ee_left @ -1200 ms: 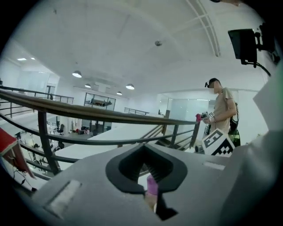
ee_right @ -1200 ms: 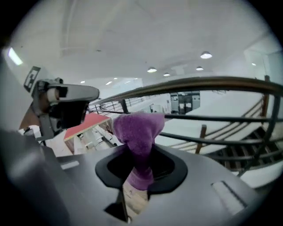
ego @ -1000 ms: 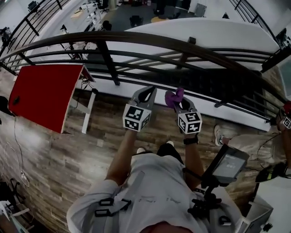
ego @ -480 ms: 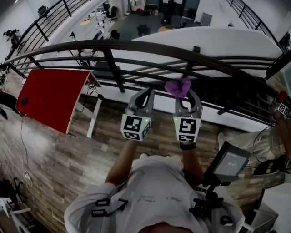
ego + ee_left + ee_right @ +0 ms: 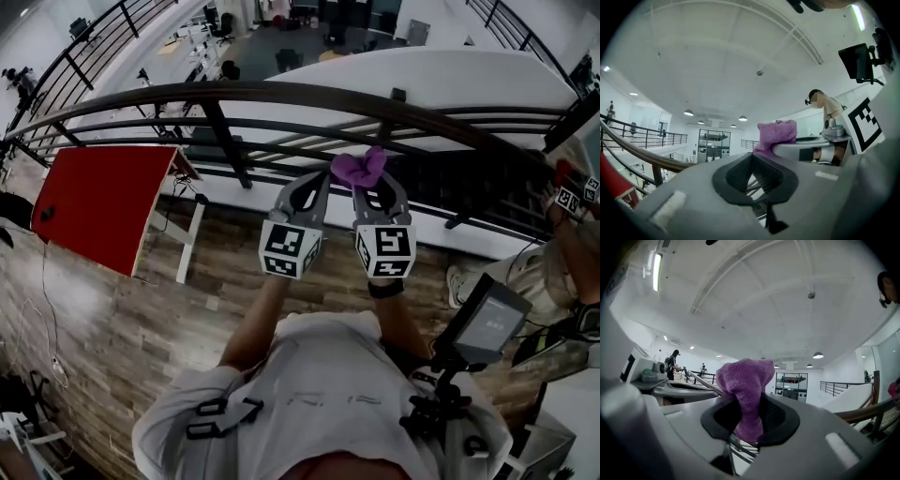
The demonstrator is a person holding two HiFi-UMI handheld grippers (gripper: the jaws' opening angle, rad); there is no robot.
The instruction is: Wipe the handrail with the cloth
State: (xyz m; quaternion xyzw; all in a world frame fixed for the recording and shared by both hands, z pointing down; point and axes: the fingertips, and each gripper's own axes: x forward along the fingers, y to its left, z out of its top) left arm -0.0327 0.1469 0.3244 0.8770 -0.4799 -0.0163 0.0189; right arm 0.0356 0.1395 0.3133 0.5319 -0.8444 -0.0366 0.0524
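obs: over the last second both grippers have come up and forward toward the railing; the cloth [image 5: 356,169] now shows against the lower bars [image 5: 281,127] in the head view, where earlier it sat over the white ledge; the two marker cubes have also drawn closer together.

right gripper [image 5: 366,186]: jaws pinched on the cloth; a purple wad stands up above the fingertips and a tail hangs down through the jaw opening [image 5: 745,394].

left gripper [image 5: 314,187]: tips pressed together, nothing between them; it rides just beside the right gripper.

task thing: the handrail [image 5: 281,92] is the dark curved top bar, still above the cloth in the head view; in the right gripper view it lies low at the right edge [image 5: 862,411], apart from the cloth; judged not yet in contact, so this is approach, wiping not begun.

room: the rail runs long and unobstructed to the left; a post [image 5: 223,131] and a bracket [image 5: 398,94] sit under it, below the wiping surface; to the right another person [image 5: 562,272] stands near the rail, so strokes that way have less room; beyond the bars is an open drop to a lower floor, so a loosened cloth could be lost over the edge.
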